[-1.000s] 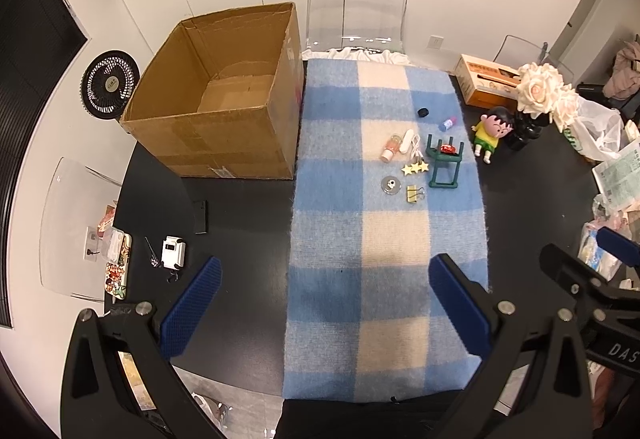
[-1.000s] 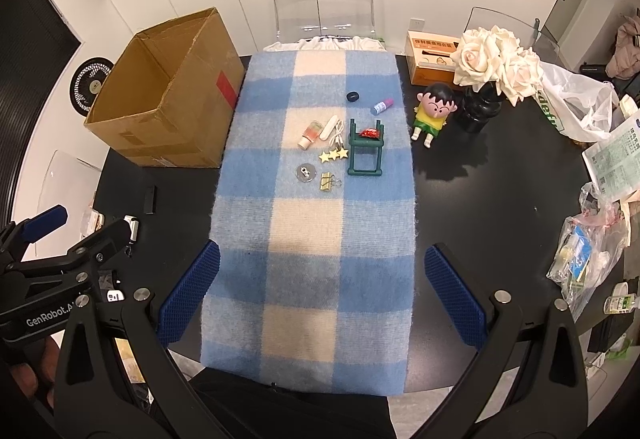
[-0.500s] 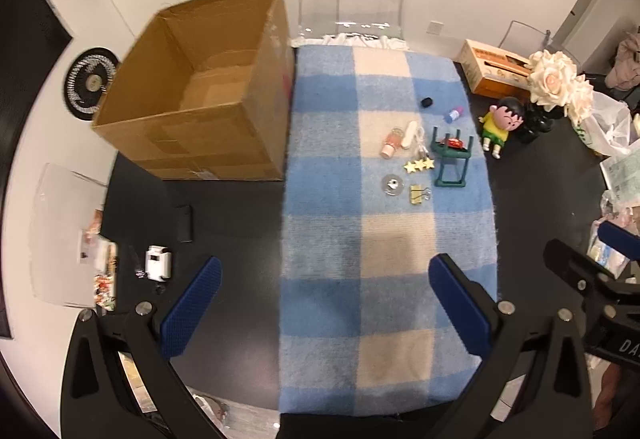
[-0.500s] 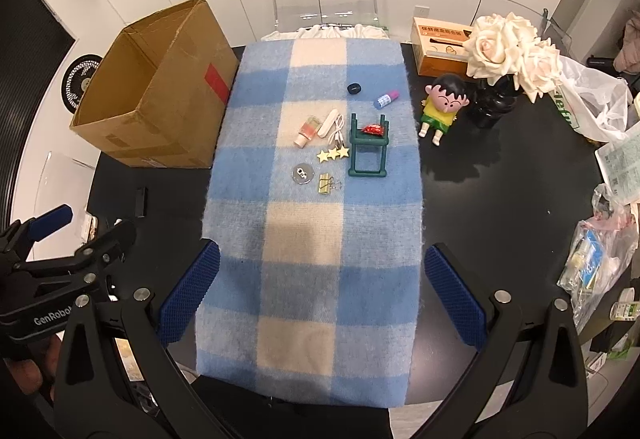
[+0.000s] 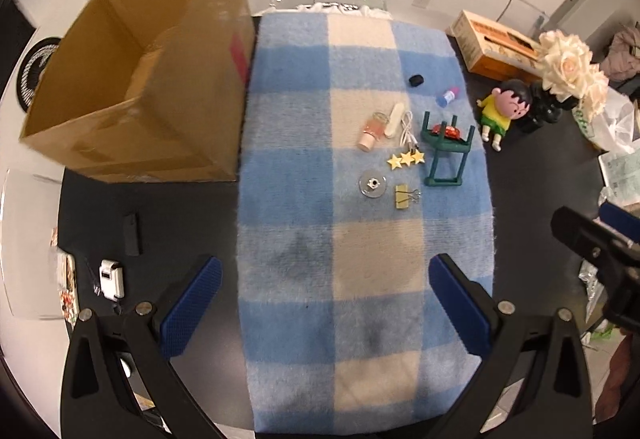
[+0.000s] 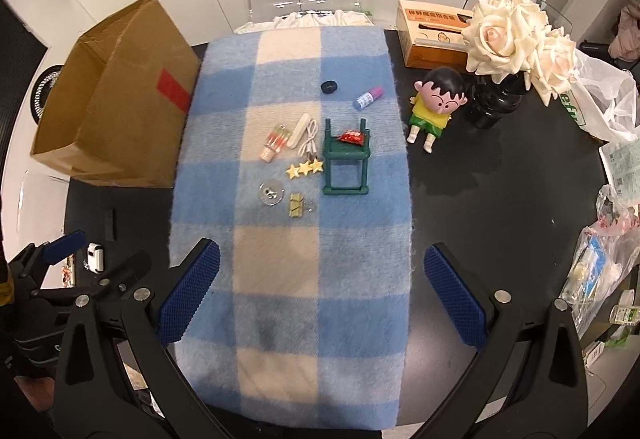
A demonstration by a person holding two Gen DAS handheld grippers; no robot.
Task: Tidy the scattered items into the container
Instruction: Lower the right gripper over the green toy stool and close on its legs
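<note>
Cardboard box [image 5: 132, 79] open at desk's [image 5: 180, 231] left edge; small items [image 6: 312, 151] clustered mid-blanket [image 6: 288, 259]. Left gripper [image 5: 326, 303] and right gripper [image 6: 320, 291] jaws apart, holding nothing.

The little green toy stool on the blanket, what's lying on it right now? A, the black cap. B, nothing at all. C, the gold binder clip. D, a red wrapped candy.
D: the green toy stool lies tipped over with a red wrapped candy resting between its legs, while the gold binder clip and black cap lie apart on the blanket.
</note>
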